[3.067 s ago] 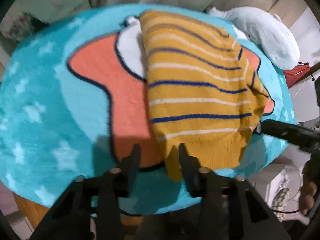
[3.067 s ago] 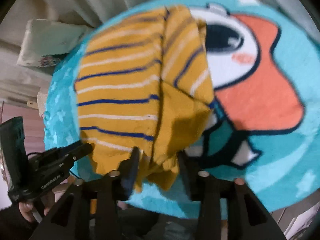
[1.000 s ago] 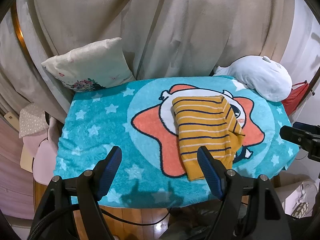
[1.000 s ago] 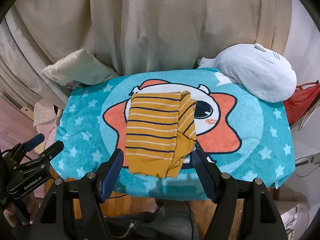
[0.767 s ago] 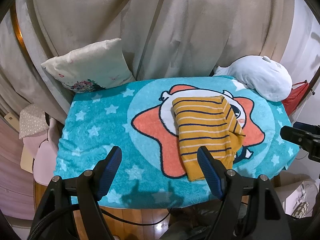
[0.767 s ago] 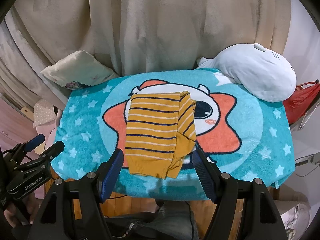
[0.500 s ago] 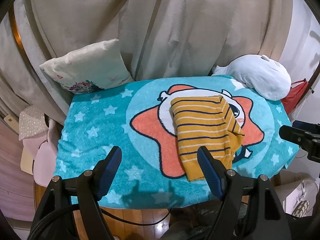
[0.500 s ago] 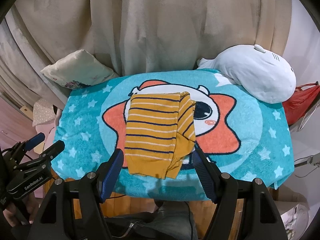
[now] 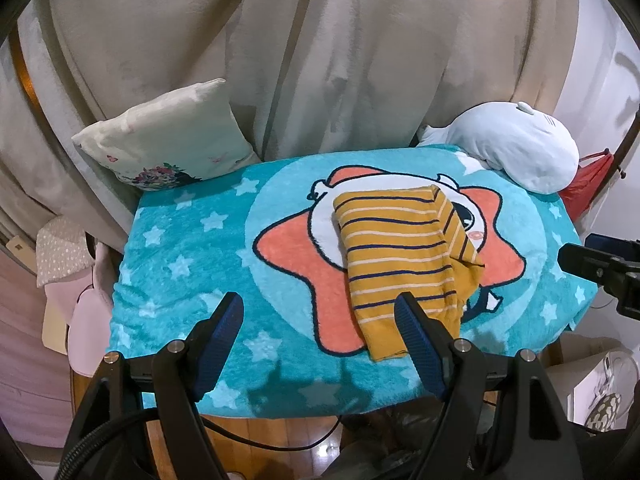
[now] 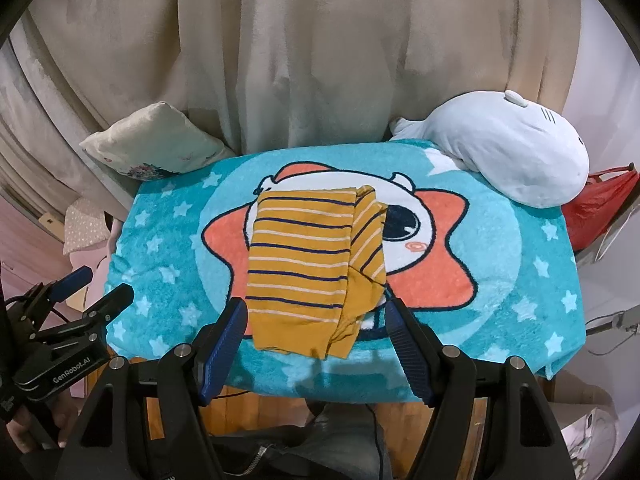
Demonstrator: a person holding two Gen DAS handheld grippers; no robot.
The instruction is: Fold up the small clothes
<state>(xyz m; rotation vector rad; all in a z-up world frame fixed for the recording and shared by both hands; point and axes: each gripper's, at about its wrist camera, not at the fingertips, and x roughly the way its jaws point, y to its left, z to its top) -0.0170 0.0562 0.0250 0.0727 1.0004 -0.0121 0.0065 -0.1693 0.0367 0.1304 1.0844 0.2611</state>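
Knit striped shirt folded, rectangular, on fleece blanket

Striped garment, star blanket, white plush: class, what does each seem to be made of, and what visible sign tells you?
Striped garment: probably knitted cotton-like fabric, matte; soft folds, ribbed-looking hem.
Star blanket: likely synthetic fleece or towelling; fuzzy, tufted pile.
White plush: seemingly smooth, stuffed plush fabric; rounded, velvety surface. Exact fibres cannot be told.

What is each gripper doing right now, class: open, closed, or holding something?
Left gripper: open, holding nothing, back from the striped garment.
Right gripper: open, holding nothing, near the garment's front edge.
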